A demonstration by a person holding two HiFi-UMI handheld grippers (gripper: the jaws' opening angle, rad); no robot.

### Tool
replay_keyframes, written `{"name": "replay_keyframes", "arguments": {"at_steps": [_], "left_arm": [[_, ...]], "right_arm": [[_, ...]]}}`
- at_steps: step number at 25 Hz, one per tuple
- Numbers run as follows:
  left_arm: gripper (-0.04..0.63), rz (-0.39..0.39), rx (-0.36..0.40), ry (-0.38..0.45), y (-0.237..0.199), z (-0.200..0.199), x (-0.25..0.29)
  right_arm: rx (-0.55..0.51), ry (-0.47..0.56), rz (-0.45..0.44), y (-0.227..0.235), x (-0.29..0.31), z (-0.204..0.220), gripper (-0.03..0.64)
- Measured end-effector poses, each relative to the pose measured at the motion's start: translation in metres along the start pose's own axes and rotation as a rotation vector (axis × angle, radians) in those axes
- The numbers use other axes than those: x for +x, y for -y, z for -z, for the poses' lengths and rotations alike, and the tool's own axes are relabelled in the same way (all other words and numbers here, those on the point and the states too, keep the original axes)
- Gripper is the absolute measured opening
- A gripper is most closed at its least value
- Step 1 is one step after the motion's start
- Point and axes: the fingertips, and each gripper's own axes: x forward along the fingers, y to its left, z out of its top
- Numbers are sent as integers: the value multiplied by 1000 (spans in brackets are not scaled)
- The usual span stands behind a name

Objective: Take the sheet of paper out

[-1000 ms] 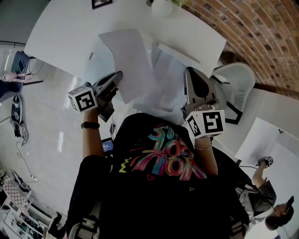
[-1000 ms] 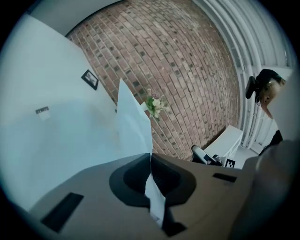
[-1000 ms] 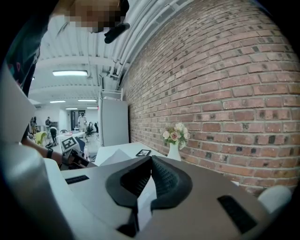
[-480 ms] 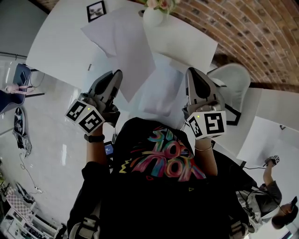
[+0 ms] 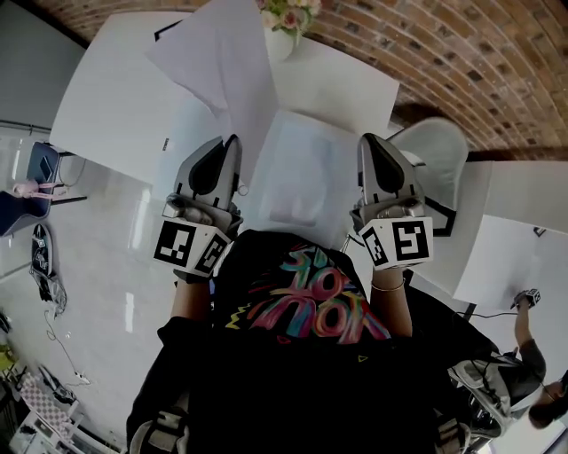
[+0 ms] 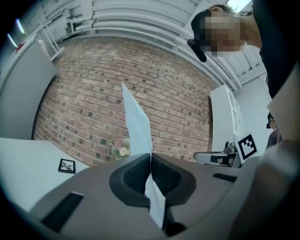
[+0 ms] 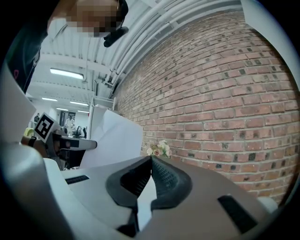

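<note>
left gripper (image 5: 232, 144): left of centre in the head view. I read the jaws as pinched together on the sheet's lower corner.
sheet of paper (image 5: 211, 55): rises from those jaws to the top centre, long axis pointing away from me. I can't tell if its lower edge is free of the sleeve.
sleeve (image 5: 302, 173): pale, looks clear, centre frame between both grippers, just right of the sheet.
right gripper (image 5: 367, 142): right of centre, jaws closed on the sleeve's right edge, I judge.
table (image 5: 102, 97): white, upper left, with a flower vase (image 5: 282, 19) at the top.
room: brick wall (image 5: 444, 53), upper right.
</note>
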Motion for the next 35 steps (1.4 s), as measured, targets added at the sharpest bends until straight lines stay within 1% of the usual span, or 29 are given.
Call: {"name": "replay_keyframes", "arguments": {"at_steps": [3,6,13,18,35], "left_arm": [[23,-30,38,10,10,-3,6],[23,-33,64,18,23,-4,13],[23,-4,36,3,39,6,22],[23,-8,33,-3,40,9,23],[23,-46,12,-32,30,19,27]], "right_arm": [[5,-1,16,6,-8,1,20],[16,-1,26,13,-15,2,20],[21,4,36,21,-22,3,20],[22,4,35,22,-21,3,18],[19,-25,-16,21,-6,13,18]]}}
